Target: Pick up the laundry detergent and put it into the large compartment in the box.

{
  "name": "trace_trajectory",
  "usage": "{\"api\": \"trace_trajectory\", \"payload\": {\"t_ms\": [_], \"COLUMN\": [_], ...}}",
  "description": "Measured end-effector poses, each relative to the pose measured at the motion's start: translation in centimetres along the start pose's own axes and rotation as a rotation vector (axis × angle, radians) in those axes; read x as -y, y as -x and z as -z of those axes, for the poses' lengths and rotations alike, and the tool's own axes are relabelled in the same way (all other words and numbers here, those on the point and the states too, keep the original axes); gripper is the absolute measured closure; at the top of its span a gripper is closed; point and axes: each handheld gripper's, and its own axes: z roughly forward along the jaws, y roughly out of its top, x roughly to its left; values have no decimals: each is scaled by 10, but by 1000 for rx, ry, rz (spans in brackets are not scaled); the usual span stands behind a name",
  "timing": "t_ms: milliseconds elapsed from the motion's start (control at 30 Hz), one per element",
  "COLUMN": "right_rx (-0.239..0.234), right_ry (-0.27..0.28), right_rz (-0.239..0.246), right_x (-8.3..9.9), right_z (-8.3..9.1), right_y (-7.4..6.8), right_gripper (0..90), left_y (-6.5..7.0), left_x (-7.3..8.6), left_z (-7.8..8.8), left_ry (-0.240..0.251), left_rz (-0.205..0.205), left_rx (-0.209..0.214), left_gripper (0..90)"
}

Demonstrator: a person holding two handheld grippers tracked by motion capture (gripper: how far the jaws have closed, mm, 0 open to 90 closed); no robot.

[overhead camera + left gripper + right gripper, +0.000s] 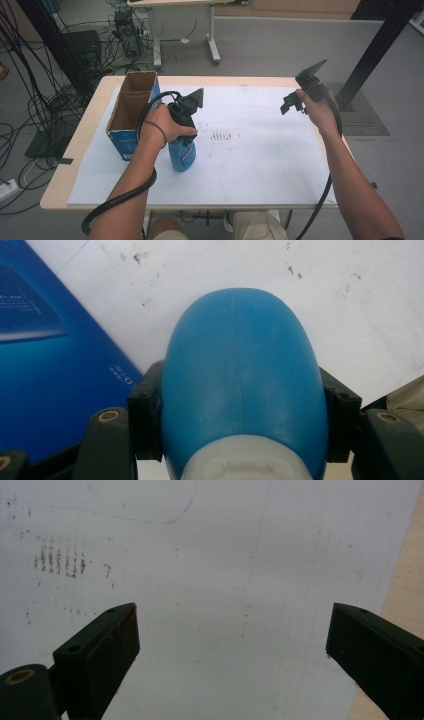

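Left tool [242,405] clamps blue bottle [240,385] between jaws, upright on table.

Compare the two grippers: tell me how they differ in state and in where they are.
The left gripper is shut on the blue bottle; the right gripper stands open with nothing between its jaws. The left gripper is beside the cardboard box, low at the bottle; the right gripper hangs above the bare white sheet, near the table's right edge. Both are black, hand-held and trail a cable.
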Motion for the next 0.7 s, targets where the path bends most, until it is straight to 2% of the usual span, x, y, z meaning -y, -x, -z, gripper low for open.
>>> {"api": "trace_trajectory", "payload": {"t_ms": [700], "right_rx": [5], "right_ry": [-9], "right_rz": [12], "right_x": [0], "right_z": [-1], "right_y": [-4], "right_gripper": [67], "left_y": [-1], "left_x": [0], "left_z": [0], "left_ry": [0], "left_rz": [7], "left_rx": [1], "left_gripper": [377]}}
